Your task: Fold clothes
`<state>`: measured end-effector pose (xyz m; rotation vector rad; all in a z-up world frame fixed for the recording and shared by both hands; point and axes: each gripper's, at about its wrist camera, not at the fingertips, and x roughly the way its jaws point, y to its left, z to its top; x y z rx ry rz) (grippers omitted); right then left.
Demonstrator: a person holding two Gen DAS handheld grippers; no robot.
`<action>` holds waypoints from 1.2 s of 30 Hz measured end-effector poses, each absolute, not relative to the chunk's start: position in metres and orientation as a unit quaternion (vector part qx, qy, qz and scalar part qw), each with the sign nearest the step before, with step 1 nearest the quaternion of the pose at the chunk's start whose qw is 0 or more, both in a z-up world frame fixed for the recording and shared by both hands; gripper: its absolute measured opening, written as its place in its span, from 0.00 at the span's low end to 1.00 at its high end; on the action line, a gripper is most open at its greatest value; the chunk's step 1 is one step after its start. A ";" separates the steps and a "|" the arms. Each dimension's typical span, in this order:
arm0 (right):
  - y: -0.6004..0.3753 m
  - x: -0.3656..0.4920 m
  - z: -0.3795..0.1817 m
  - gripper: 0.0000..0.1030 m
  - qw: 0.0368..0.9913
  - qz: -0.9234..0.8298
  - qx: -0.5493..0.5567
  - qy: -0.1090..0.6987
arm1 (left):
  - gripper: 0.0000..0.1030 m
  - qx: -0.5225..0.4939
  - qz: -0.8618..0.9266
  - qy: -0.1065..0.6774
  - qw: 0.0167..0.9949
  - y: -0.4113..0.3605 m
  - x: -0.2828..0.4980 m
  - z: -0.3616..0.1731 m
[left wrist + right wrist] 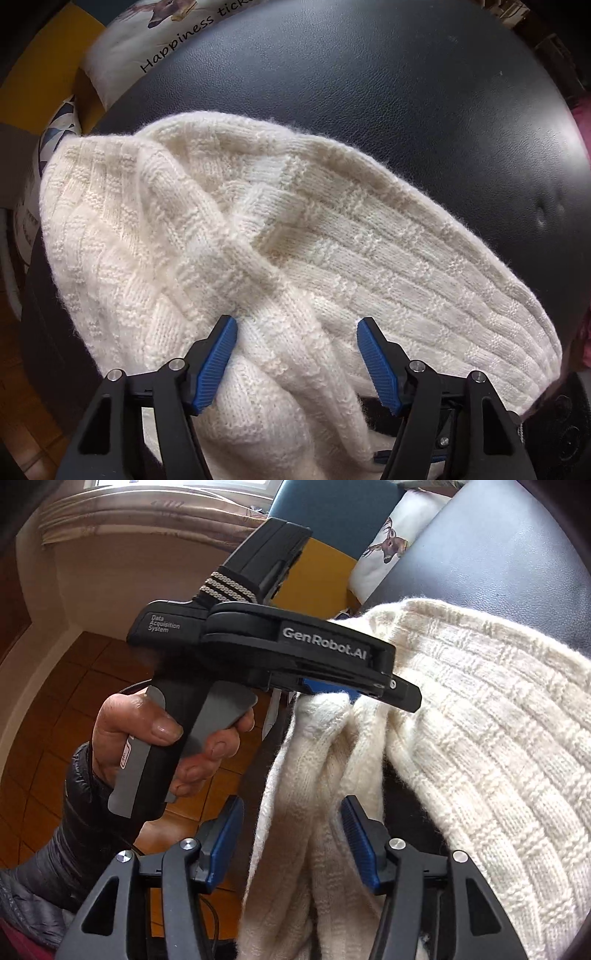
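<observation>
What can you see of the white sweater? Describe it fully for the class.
The sweater is cream-white, fuzzy knit with a ribbed block pattern. It lies partly folded on the black seat, one part crossing its body, another hanging off the edge. The left gripper points down onto it, jaws apart around a fold. The hanging part runs between the right gripper's parted jaws.

Black leather seat, wooden floor

A cream knitted sweater with a raised basket-weave pattern lies spread over the dark leather seat, its ribbed hem running along the far curved edge. One sleeve is folded diagonally across the body. Near the seat's edge the knit bunches into thick folds and hangs down
</observation>
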<state>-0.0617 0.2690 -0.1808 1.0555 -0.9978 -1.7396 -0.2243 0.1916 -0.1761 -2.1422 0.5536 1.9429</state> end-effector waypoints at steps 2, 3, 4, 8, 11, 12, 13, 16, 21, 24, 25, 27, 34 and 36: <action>0.258 -0.067 -0.182 0.57 0.428 -0.693 0.424 -0.396 | 0.68 -0.725 0.655 0.189 0.097 0.186 -0.220 -0.173; 0.252 -0.069 -0.182 0.58 0.431 -0.691 0.425 -0.395 | 0.68 -0.725 0.655 0.190 0.096 0.184 -0.218 -0.171; 0.248 -0.069 -0.182 0.59 0.433 -0.689 0.425 -0.396 | 0.68 -0.726 0.653 0.193 0.095 0.181 -0.216 -0.170; 0.236 -0.065 -0.185 0.66 0.438 -0.682 0.431 -0.397 | 0.65 -0.726 0.645 0.222 0.086 0.167 -0.205 -0.167; 0.230 -0.060 -0.186 0.67 0.437 -0.682 0.431 -0.397 | 0.52 -0.724 0.648 0.222 0.081 0.154 -0.200 -0.164; 0.228 -0.058 -0.187 0.68 0.435 -0.683 0.432 -0.396 | 0.44 -0.723 0.652 0.214 0.081 0.148 -0.199 -0.161; 0.227 -0.057 -0.188 0.68 0.434 -0.683 0.433 -0.397 | 0.39 -0.721 0.657 0.206 0.082 0.142 -0.198 -0.158; 0.225 -0.051 -0.190 0.70 0.430 -0.684 0.433 -0.399 | 0.21 -0.715 0.669 0.174 0.101 0.126 -0.194 -0.147; 0.226 -0.041 -0.193 0.70 0.417 -0.688 0.434 -0.405 | 0.10 -0.693 0.701 0.078 0.146 0.085 -0.187 -0.127; 0.231 -0.032 -0.192 0.70 0.411 -0.689 0.429 -0.415 | 0.08 -0.666 0.718 -0.014 0.202 0.052 -0.178 -0.109; 0.234 -0.030 -0.192 0.71 0.408 -0.690 0.426 -0.420 | 0.08 -0.654 0.724 -0.038 0.216 0.040 -0.175 -0.103; 0.241 -0.024 -0.191 0.71 0.402 -0.690 0.419 -0.432 | 0.07 -0.635 0.732 -0.083 0.233 0.008 -0.167 -0.093; 0.267 0.009 -0.209 0.72 0.347 -0.698 0.438 -0.448 | 0.07 -0.587 0.736 -0.204 0.270 -0.014 -0.186 -0.080; 0.275 -0.013 -0.222 0.72 0.330 -0.700 0.448 -0.448 | 0.07 -0.557 0.745 -0.230 0.286 -0.021 -0.185 -0.078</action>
